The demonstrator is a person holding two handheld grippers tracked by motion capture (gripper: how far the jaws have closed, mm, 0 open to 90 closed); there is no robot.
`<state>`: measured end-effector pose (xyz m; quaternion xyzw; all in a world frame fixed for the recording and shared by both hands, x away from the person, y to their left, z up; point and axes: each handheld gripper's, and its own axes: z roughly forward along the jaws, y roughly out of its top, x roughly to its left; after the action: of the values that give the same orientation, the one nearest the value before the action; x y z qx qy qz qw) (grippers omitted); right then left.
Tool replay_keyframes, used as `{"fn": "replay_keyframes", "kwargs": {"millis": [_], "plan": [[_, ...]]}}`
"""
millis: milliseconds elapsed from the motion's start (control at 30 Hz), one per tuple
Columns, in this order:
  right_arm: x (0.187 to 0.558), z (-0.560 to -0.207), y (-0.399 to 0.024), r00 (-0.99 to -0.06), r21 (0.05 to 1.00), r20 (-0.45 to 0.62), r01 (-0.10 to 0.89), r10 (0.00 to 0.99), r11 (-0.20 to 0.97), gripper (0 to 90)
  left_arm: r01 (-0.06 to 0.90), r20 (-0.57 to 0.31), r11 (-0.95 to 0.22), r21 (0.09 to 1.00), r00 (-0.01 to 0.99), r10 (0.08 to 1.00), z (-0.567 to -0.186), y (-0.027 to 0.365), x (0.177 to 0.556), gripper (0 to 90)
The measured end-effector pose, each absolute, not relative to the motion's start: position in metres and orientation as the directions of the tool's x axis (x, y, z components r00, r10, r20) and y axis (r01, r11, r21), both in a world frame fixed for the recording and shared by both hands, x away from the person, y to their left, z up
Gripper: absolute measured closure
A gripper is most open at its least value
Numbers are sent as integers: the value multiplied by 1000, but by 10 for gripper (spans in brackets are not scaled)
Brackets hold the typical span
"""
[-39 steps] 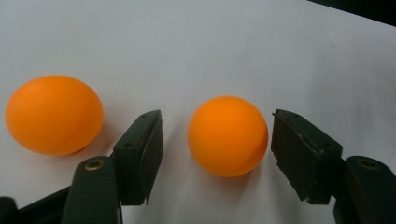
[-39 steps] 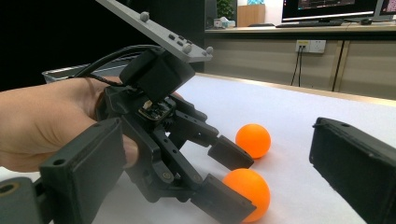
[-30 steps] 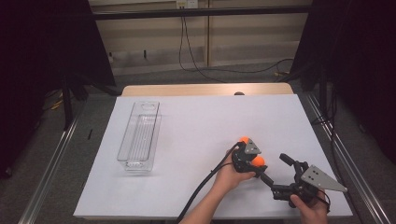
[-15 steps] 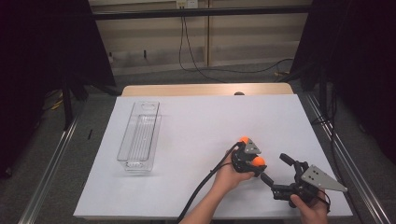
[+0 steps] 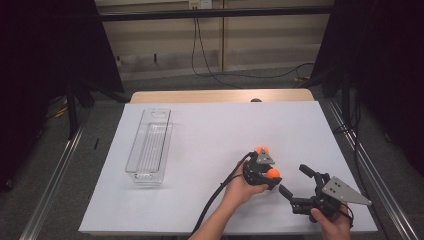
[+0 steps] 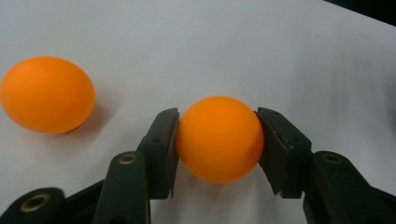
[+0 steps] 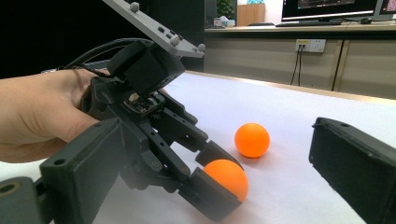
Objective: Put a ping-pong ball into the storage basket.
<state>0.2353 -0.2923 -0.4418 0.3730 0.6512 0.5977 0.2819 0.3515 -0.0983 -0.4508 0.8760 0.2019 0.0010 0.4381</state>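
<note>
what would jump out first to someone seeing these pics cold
The two orange balls near the front right of the white table stand out most. The left tool is clamped on one orange ball, and the second orange ball lies loose on the table just beside it. Next come the right tool, jaws open and empty close by, and a clear plastic tray lying alone on the table's left side.

On a white surface (image 5: 210,150), a clear plastic tray (image 5: 149,147) lies at nine o'clock. At five o'clock, the left tongs (image 5: 267,172) sit among two orange balls, one (image 5: 262,150) beyond, one (image 5: 273,173) at the tips. The right tongs (image 5: 295,182), jaws apart, rest just beside them.
</note>
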Motion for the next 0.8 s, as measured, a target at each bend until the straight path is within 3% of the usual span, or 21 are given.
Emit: {"fn": "replay_keyframes", "kwargs": {"millis": [800], "plan": [[236, -443, -291, -565, 986, 76, 163, 822, 20, 35, 380, -182, -515, 769, 901, 393, -441, -67, 353, 509]]}}
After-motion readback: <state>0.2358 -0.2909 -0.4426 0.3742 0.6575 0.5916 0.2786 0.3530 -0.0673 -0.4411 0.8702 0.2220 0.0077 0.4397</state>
